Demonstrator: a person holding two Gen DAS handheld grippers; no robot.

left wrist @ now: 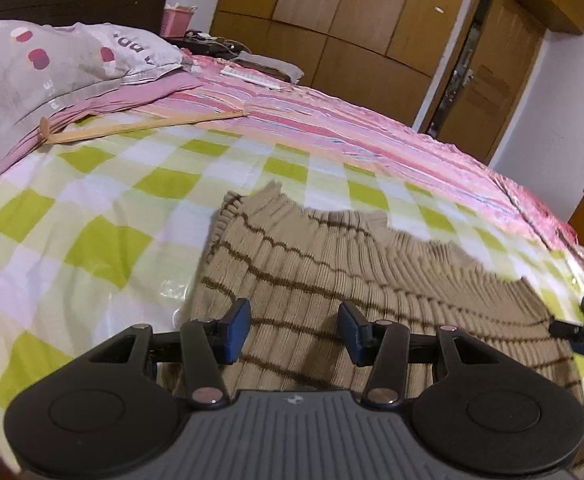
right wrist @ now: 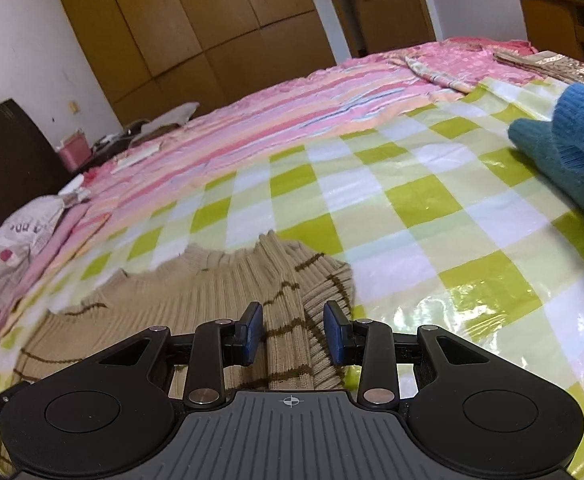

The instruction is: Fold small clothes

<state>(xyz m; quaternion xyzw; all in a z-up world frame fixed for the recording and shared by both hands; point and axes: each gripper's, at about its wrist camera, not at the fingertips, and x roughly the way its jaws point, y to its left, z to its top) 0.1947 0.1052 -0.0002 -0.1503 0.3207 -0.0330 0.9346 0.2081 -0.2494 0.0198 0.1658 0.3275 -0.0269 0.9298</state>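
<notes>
Garment: tan ribbed sweater (left wrist: 316, 272) w/ dark brown stripes, lying on the green-and-white checked cover (left wrist: 103, 216), nearest the cameras. Its wavy ribbed edge faces away from both grippers.
Fold state: in the right wrist view a striped part, prob. a sleeve, lies over the sweater's right side; the body looks mostly spread flat. Judged early to mid task (no compact folded shape yet).
Left gripper (left wrist: 295, 330): jaws wide apart, blue pads (left wrist: 237, 330) low over the knit, nothing between them. Contact w/ fabric cannot be told.
Right gripper (right wrist: 294, 334): jaws apart, somewhat narrower than the left, straddling the striped part near the sweater's right edge; not clamped on it.
Remaining: judged that the other side needs bringing in, then the body doubling over and flattening.
Next garment: blue knit item (right wrist: 572, 148) at the far right of the cover, well apart from the sweater, unfolded as far as visible.
Bedding: pink striped quilt (left wrist: 332, 120) beyond the checked cover; grey spotted pillow (left wrist: 43, 68) at the far left.
Room: wooden wardrobe (left wrist: 332, 12) along the back wall, door (left wrist: 488, 80) beside it.
Risk: glossy cover (plastic-looking sheen) may let the knit slide when pulled.
</notes>
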